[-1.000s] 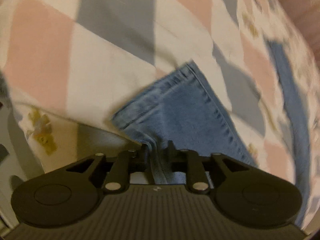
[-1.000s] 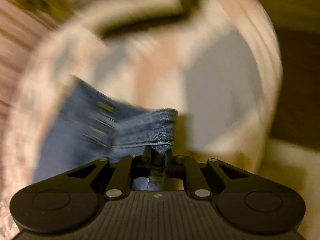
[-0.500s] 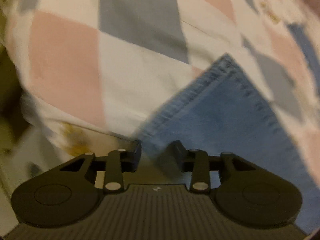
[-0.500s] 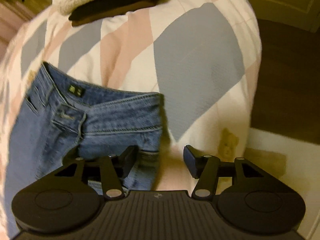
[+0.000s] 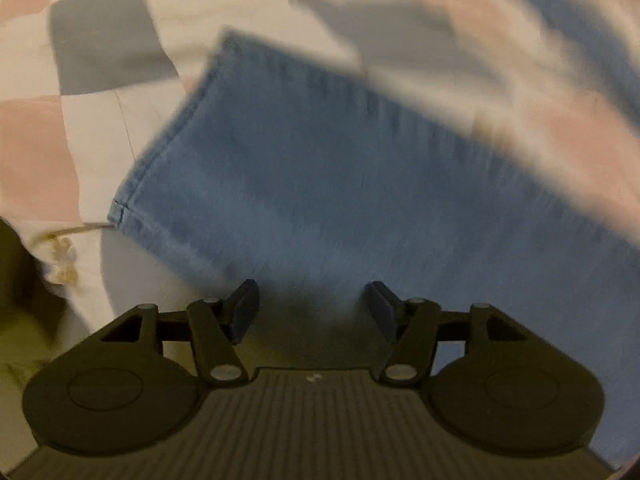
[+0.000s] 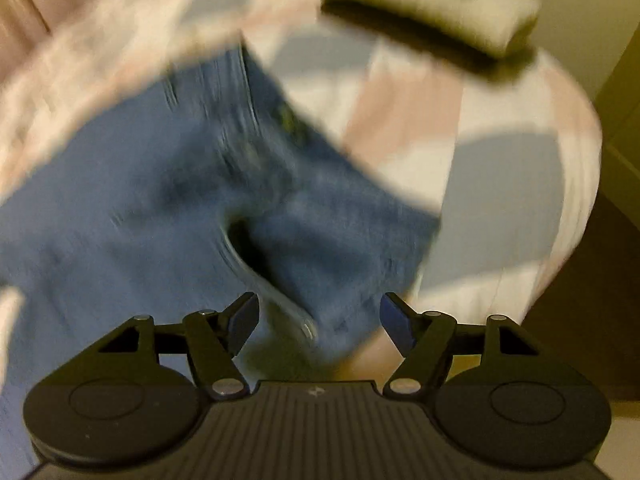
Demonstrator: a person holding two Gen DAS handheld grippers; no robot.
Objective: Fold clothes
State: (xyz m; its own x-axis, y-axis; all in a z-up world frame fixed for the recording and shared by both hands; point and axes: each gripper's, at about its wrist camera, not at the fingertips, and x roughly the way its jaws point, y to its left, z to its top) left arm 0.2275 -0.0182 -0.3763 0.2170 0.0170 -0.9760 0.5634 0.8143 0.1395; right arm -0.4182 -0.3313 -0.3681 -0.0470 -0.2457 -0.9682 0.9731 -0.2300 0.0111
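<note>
Currently listed: jeans (image 5: pixel 320 168), blue denim, flat on the checked bedspread (image 5: pixel 100 60), long axis running between your two hands. Hem end lies under your left gripper (image 5: pixel 312 308); waistband end (image 6: pixel 304 240) under your right gripper (image 6: pixel 318 320). Both point down, jaws opening, pads clear of the cloth, nothing held.

Both cameras sit on the grippers and look steeply down along the fingers, close above the bed. The left wrist view faces the hem end of the jeans (image 5: pixel 340 184) on the checked bed cover (image 5: pixel 104 36). The right wrist view faces the waist end of the jeans (image 6: pixel 168 200), with the bed cover (image 6: pixel 500 168) and its edge at the right. Both views share the jeans and the cover. Both pictures are blurred.
</note>
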